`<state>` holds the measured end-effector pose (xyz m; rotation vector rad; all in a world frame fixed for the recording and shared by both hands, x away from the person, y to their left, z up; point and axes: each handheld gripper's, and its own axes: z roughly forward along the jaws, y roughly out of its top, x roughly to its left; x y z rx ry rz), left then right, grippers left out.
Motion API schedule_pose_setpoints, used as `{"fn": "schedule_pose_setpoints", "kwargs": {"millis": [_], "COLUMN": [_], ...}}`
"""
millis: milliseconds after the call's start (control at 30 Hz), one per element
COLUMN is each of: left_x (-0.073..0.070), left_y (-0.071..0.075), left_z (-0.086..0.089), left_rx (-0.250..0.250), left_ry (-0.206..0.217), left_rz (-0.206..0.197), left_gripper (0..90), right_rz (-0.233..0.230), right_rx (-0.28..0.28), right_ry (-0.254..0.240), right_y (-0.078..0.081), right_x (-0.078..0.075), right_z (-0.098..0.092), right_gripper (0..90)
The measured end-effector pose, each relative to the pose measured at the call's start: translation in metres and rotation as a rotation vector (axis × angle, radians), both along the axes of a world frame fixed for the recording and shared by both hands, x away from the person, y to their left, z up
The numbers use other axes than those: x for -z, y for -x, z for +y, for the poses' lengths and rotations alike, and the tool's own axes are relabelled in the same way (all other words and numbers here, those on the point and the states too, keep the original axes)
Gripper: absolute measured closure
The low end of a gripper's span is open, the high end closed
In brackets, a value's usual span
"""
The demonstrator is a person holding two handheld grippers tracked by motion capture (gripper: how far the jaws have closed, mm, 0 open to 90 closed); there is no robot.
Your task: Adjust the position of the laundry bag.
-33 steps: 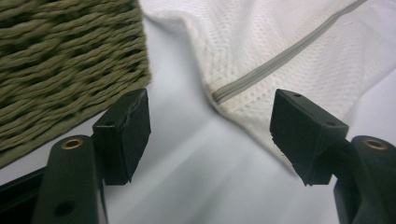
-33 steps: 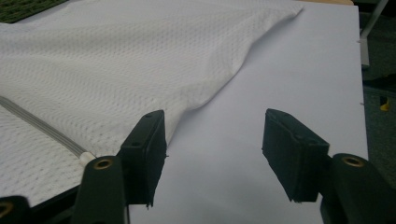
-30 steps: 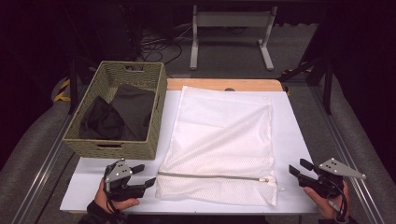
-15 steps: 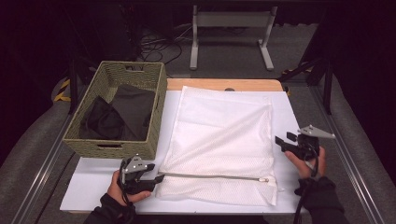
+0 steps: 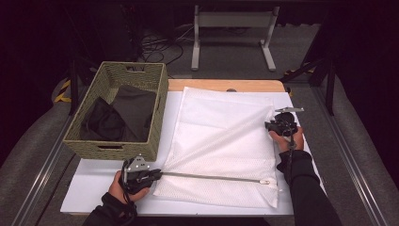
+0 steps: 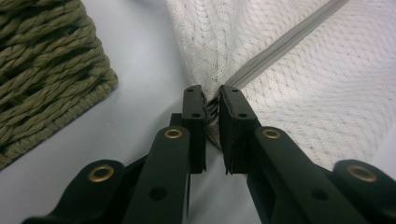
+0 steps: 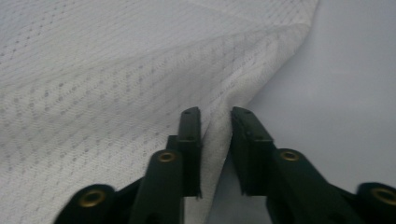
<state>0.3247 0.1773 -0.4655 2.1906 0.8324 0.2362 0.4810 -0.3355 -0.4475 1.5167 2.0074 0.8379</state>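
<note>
Both grippers' fingers [image 6: 194,116] pinching mesh bag [image 5: 221,141] edges

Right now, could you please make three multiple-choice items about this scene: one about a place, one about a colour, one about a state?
1. Where does the woven basket stand, seen from the high view?
A. left of the mesh bag
B. on top of the mesh bag
C. right of the mesh bag

2. What colour is the cloth inside the basket?
A. white
B. black
C. red

3. How is the left gripper now?
A. wide open above the basket
B. closed on the bag's corner at the zipper end
C. lying loose on the table

Answers:
1. A, the basket sits beside the bag's left edge.
2. B, dark folded fabric lies in the basket.
3. B, the left gripper view shows mesh pinched between the jaws, which have just been closing.
</note>
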Motion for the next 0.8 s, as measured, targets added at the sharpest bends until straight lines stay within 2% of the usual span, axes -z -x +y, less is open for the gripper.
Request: {"fn": "schedule_pose_setpoints", "kwargs": {"millis": [33, 67, 100, 167, 233, 267, 300, 367, 433, 500, 533, 567, 667, 700, 733, 800], "left_x": [0.0, 0.0, -0.001, -0.001, -0.002, -0.002, -0.003, -0.003, -0.004, -0.005, -0.004, -0.004, -0.003, -0.003, -0.003, -0.002], "left_y": [0.001, 0.001, 0.002, 0.003, 0.003, 0.005, 0.005, 0.006, 0.011, 0.012, 0.016, 0.018, 0.031, 0.033, 0.033, 0.037], "left_z": [0.001, 0.002, 0.003, 0.006, 0.009, 0.01, 0.013, 0.015, 0.029, 0.032, 0.036, 0.04, 0.048, 0.05, 0.05, 0.048], "left_rx": [-0.009, -0.008, -0.012, -0.016, -0.022, -0.031, -0.028, -0.039, -0.08, -0.082, -0.1, -0.097, -0.108, -0.097, -0.097, -0.078], "left_ry": [0.01, 0.001, 0.003, 0.005, -0.005, 0.002, -0.01, -0.002, 0.004, -0.003, -0.002, -0.008, -0.016, -0.025, -0.025, -0.002], "left_rz": [0.013, 0.003, 0.004, 0.008, -0.008, 0.0, -0.012, -0.009, -0.013, -0.014, -0.018, -0.022, -0.016, -0.021, -0.021, -0.015], "left_gripper": [81.5, 81.5, 81.5, 81.9, 82.0, 82.1, 82.2, 82.4, 82.4, 82.4, 82.4, 82.4, 82.4, 82.8, 86.8, 87.0], "right_rz": [0.002, 0.009, 0.008, 0.006, 0.004, 0.003, -0.003, -0.013, -0.028, -0.035, -0.041, -0.056, -0.054, -0.049, -0.049, -0.041], "right_rx": [-0.004, -0.02, -0.029, -0.043, -0.053, -0.058, -0.065, -0.071, -0.117, -0.129, -0.142, -0.172, -0.202, -0.205, -0.205, -0.199], "right_ry": [-0.003, -0.009, -0.005, 0.013, 0.012, 0.015, 0.015, 0.016, 0.031, 0.037, 0.036, 0.033, 0.032, 0.03, 0.03, 0.012], "right_y": [-0.001, -0.002, -0.004, -0.008, -0.015, -0.017, -0.022, -0.026, -0.039, -0.042, -0.044, -0.048, -0.048, -0.047, -0.047, -0.042], "right_x": [0.0, -0.001, -0.001, -0.002, -0.002, -0.003, -0.005, -0.007, -0.018, -0.021, -0.022, -0.027, -0.027, -0.026, -0.026, -0.024], "right_z": [0.001, 0.002, 0.003, 0.007, 0.012, 0.014, 0.018, 0.022, 0.043, 0.049, 0.054, 0.068, 0.08, 0.081, 0.081, 0.077], "right_gripper": [81.8, 86.4, 87.5, 88.1, 88.1, 88.1, 88.1, 88.1, 88.1, 88.2, 88.1, 88.1, 88.1, 88.1, 88.1, 87.9]}}
